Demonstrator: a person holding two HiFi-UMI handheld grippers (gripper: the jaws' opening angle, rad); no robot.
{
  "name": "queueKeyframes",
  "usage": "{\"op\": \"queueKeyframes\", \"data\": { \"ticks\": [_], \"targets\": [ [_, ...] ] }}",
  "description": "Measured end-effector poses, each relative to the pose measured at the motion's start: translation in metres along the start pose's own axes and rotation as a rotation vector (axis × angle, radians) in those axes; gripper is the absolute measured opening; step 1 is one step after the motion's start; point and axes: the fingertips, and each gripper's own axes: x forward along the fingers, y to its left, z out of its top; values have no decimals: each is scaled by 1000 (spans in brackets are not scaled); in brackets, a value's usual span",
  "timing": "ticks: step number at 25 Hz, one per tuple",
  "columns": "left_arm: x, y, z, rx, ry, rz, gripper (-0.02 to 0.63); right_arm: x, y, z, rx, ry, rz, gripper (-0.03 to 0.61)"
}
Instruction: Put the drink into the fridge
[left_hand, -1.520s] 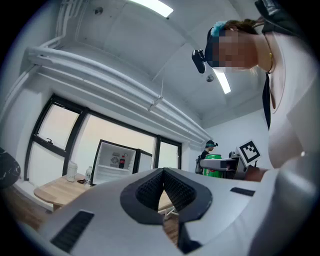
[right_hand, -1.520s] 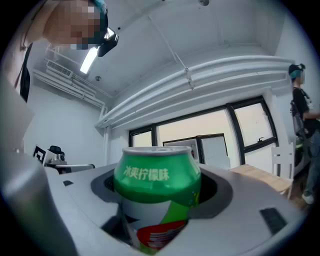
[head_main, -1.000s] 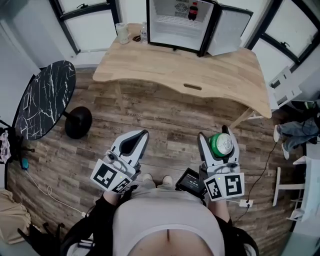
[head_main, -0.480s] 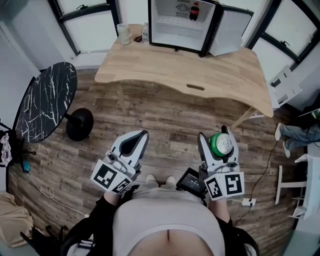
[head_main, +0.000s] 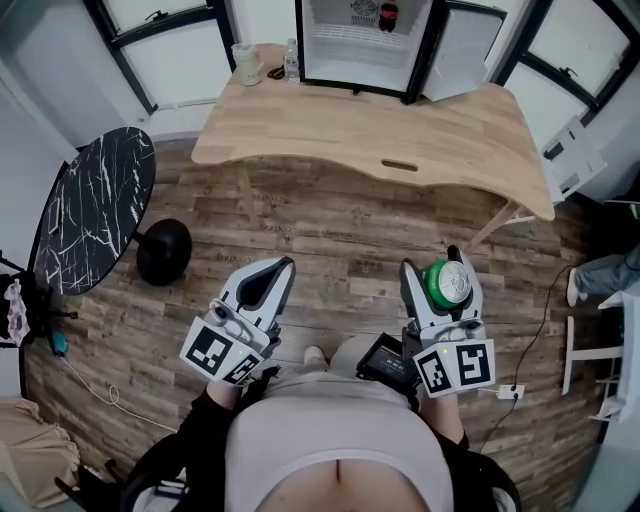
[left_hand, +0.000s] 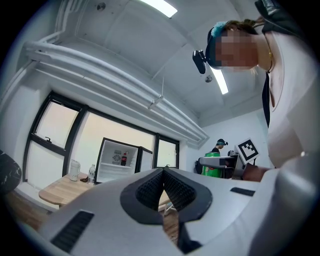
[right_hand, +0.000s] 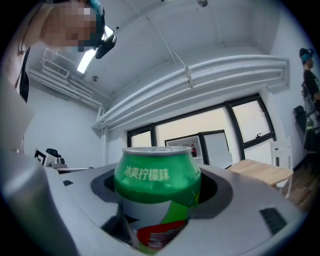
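Observation:
A green drink can (head_main: 445, 283) stands upright in my right gripper (head_main: 440, 285), whose jaws are shut on its sides; its green top and white and red lower band fill the right gripper view (right_hand: 157, 192). My left gripper (head_main: 268, 285) is shut with nothing in it, its tips meeting (left_hand: 165, 177). Both are held close to my body, above the wooden floor. The small fridge (head_main: 362, 40) stands open at the far edge of the wooden desk (head_main: 370, 130), a dark cola bottle (head_main: 388, 14) on its shelf. The fridge also shows far off in the left gripper view (left_hand: 117, 161).
A cup (head_main: 243, 62) and a small water bottle (head_main: 290, 66) stand left of the fridge on the desk. A round black marble side table (head_main: 95, 215) is at the left. Cables and a power strip (head_main: 510, 392) lie on the floor at the right.
The desk and fridge have slid up and slightly right in the head view as I move. Both grippers keep their pose, and the can stays held.

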Motion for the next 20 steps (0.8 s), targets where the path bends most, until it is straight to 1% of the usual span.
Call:
{"op": "queueKeyframes", "data": {
  "ticks": [4,11,16,20],
  "targets": [
    [3,3,-4,-9,9,-13,5,3,-6,-2,23,10,-11,359],
    [34,23,-11,-15,6,-4,5,28,-29,1,51,-53,-28,359],
    [73,48,-12,-8,3,20,5,68,-60,7,55,-85,-34,359],
    [118,72,-11,4,-9,27,5,109,-90,10,27,-76,-20,359]
  ]
}}
